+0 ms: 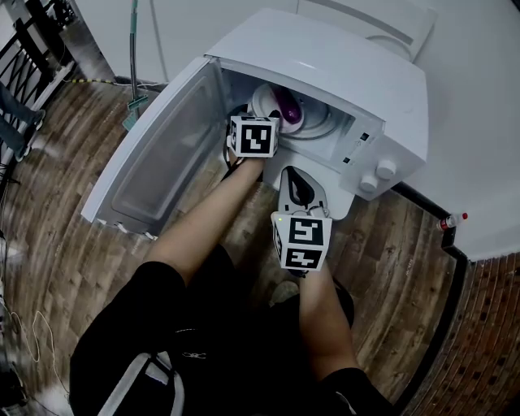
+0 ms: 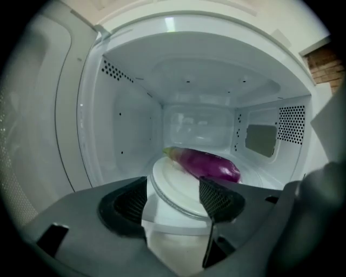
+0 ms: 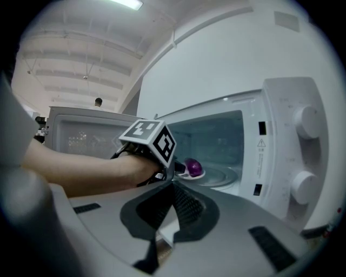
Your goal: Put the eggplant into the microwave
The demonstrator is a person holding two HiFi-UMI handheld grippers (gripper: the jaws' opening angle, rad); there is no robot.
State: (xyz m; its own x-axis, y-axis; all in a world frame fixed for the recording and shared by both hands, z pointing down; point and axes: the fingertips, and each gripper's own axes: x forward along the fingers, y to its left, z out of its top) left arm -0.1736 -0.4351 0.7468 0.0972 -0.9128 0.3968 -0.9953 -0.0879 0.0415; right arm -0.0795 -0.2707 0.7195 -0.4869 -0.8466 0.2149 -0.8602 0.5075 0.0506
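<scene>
Now the eggplant point(image 2: 208, 165) is lying in the microwave point(image 2: 130, 124), just beyond the left gripper's point(image 2: 175, 199) spread, empty fingers; they should be steering clear of the plate point(image 2: 170, 178) rim between them.

No legible words or numbers
A warning triangle point(image 3: 261, 144) on the microwave point(image 3: 281, 103) front panel, ten o'clock from the lower knob point(image 3: 304, 186)

Bright, even light from above fills the head view. The white box-shaped microwave point(image 1: 357, 73) washes out pale toward one o'clock, and the black clothing point(image 1: 162, 341) at six o'clock loses detail. Both gripper views bow strongly and have black corners. In the left gripper view the microwave's inside is dimmer, and the foreground at six o'clock is blurred. A ceiling strip lamp point(image 3: 127, 3) glares at eleven o'clock in the right gripper view.
</scene>
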